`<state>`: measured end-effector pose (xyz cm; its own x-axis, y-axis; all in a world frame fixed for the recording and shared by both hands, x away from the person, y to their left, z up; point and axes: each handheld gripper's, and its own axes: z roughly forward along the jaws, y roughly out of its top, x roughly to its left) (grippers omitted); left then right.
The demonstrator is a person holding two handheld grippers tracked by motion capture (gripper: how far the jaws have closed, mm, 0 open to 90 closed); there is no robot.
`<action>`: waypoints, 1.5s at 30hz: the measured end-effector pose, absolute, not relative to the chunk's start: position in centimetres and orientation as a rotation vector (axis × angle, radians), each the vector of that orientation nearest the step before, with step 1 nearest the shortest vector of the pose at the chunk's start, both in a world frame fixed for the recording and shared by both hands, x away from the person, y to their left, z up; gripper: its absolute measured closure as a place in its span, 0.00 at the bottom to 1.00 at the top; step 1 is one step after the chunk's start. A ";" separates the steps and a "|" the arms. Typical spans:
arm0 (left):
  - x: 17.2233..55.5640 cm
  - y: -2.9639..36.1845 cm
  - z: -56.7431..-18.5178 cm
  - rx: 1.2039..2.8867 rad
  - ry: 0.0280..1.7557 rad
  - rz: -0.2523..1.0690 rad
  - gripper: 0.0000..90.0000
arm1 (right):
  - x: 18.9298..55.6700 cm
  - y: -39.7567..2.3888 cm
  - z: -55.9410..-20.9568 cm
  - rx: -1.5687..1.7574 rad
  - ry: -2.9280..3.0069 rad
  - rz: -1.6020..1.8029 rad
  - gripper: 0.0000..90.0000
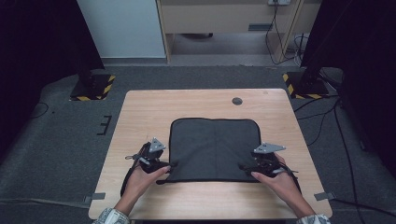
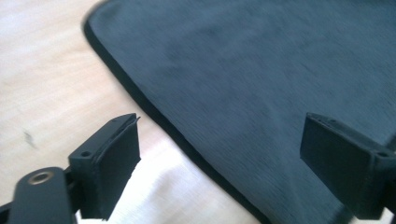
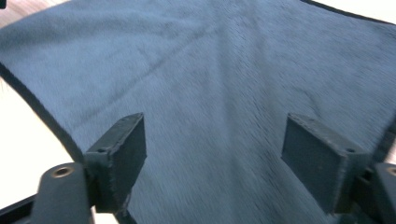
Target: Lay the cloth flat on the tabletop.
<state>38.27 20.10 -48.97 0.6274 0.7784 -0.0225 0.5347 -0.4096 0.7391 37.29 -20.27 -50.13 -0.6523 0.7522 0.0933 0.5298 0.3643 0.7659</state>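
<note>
Dark grey cloth [image 1: 214, 148] lay folded flat near the table's [image 1: 140, 112] front edge, centred between its sides. Judged soft, light, limp (likely to sag unless gripped at two points); the bound hem at the near corners looked the best hold. Left claw [image 2: 219, 154] stood apart over the near-left hem, gripping nothing. Right claw [image 3: 215, 154] likewise apart above the cloth, empty.

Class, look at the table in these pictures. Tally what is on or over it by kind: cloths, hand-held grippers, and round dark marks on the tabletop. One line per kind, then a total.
Dark grey cloth, lying flat on the table: 1
Hand-held grippers, left gripper and right gripper, both open at the cloth's near corners: 2
Round dark spot on the tabletop: 1
Total: 4
</note>
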 end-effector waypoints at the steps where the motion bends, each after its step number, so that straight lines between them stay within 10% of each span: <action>1: 38.6 20.2 -48.7 2.102 1.014 0.431 0.12 | 37.5 -19.9 -50.1 1.138 2.353 1.172 0.20; 17: 42.8 20.2 -46.5 2.063 1.005 0.401 0.09 | 38.3 -12.2 -49.9 1.039 2.451 1.229 0.14; 45: 44.6 20.0 -44.5 2.055 1.016 0.430 0.07 | 37.0 -3.4 -49.1 0.850 2.535 1.330 0.37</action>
<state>44.61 19.98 -44.54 0.6220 0.7819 -0.0410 0.5151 -0.3693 0.7735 37.02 -3.42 -49.09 -0.8268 0.5495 0.1202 0.4113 0.4448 0.7956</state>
